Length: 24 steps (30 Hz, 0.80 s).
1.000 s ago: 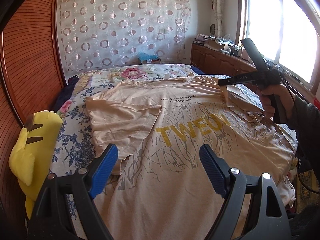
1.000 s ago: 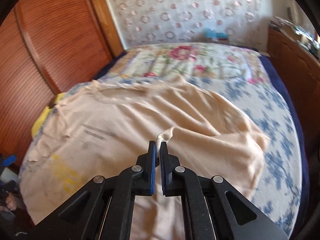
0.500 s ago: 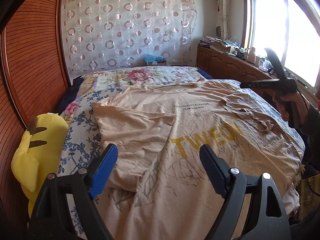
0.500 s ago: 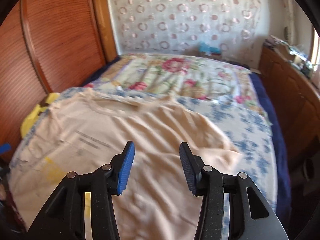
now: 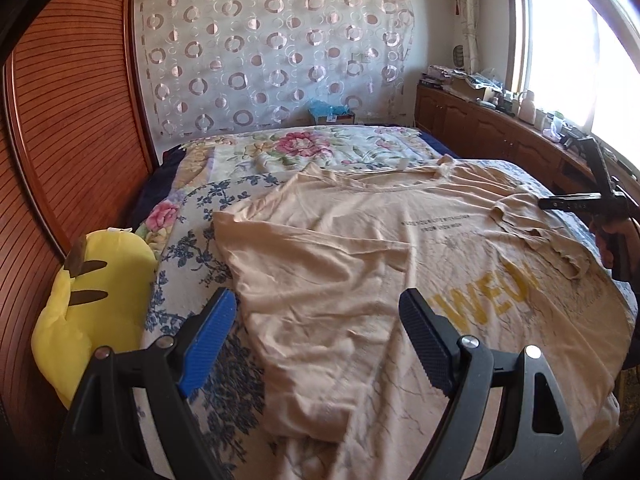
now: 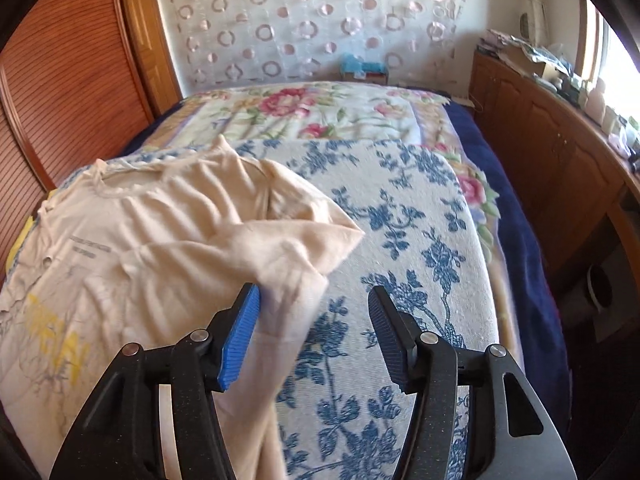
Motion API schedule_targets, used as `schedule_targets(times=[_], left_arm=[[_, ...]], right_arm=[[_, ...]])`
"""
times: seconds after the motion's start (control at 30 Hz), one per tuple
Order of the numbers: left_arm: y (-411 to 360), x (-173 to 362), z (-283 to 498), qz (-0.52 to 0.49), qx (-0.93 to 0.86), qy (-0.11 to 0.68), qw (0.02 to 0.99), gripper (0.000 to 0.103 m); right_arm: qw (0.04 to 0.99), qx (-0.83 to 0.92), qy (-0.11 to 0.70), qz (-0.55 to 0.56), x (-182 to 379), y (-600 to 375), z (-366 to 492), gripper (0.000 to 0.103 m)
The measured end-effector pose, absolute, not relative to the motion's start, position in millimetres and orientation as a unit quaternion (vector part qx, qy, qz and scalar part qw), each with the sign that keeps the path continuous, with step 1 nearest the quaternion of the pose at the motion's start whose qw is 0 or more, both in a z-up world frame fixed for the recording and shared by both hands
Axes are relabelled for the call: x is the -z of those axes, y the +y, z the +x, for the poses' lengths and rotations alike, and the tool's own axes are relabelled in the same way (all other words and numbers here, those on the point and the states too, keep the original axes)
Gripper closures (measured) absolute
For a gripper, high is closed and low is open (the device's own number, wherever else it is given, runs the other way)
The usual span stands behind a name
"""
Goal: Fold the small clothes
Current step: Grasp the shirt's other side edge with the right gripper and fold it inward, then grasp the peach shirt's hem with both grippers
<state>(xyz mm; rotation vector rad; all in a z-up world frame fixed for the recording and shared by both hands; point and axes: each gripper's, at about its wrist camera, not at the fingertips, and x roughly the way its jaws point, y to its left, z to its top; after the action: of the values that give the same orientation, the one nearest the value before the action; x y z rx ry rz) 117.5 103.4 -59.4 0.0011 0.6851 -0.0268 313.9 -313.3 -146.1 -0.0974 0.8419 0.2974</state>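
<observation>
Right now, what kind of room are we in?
Most likely a home bedroom: a bed with floral covers, a yellow plush toy beside a beige T-shirt, and a patterned curtain behind.

yellow plush (image 5: 100, 300), floral bedspread (image 6: 400, 220), circle-patterned curtain (image 5: 272, 52)

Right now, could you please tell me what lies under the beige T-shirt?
The blue-flowered blanket on the bed shows around the T-shirt and runs beneath it. Anything else under the shirt is covered.

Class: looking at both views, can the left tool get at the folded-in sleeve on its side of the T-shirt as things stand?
Probably yes: the left tool is open just above the folded-in sleeve, and nothing lies between them.
</observation>
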Motion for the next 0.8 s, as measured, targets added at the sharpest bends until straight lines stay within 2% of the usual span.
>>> schedule_targets(times=[0.7,0.73,0.8], left_arm=[[172,92,231,-0.025,-0.017,0.396,0.918,0.019],[175,94,237,-0.027,-0.017,0.400,0.916,0.019],[180,98,250,-0.034,-0.010,0.411,0.911,0.029]], right_arm=[[0.898,-0.150,0.408,-0.065,157,-300,348,0.044],[0.898,-0.150,0.408,-0.065,157,-301,348,0.044],[0.898,-0.150,0.408,-0.064,157,-301,348,0.044]])
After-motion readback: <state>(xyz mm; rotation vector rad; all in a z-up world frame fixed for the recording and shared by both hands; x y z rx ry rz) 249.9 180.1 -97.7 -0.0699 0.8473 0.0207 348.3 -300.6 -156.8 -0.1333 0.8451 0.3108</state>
